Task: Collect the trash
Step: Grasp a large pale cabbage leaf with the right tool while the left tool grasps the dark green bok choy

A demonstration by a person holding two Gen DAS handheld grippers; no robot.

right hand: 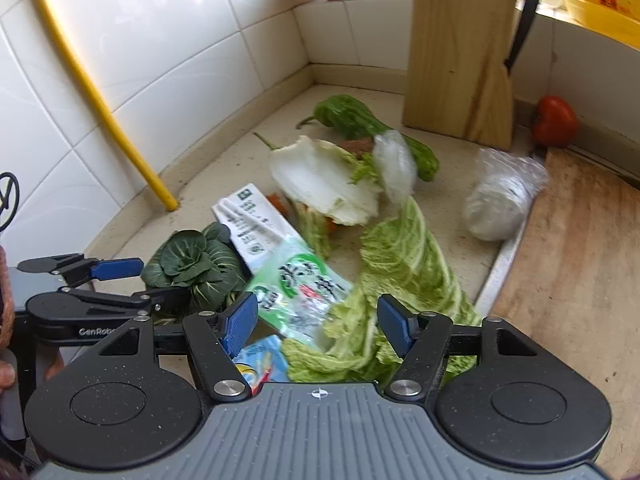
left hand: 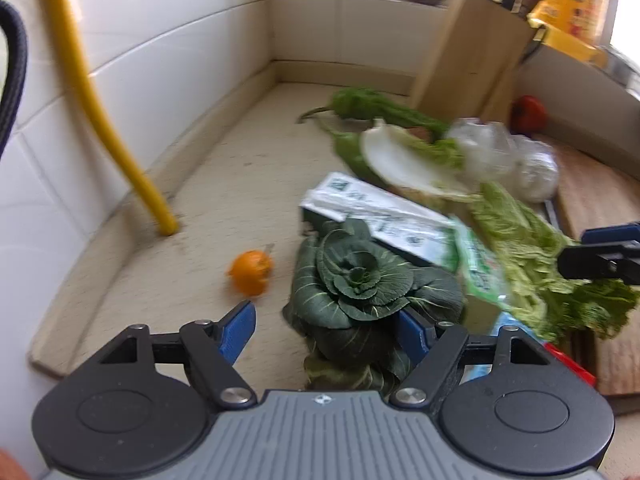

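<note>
Both claws gape, left claw (left hand: 326,326) w/ far finger half-hidden behind bok choy (left hand: 360,276), right claw (right hand: 318,320) over blurred wrapper (right hand: 304,292)

Right gripper (right hand: 316,322), black linkage arms, 2 blue ribbed fingers (right hand: 239,322), silver screws, grey ribbed housing, crosshair mark

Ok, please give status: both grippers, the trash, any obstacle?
Left gripper open, straddling dark leafy green. Right gripper open, empty, over green snack wrapper. Wrapper lies between white carton and cabbage leaves; nothing collected yet.
</note>
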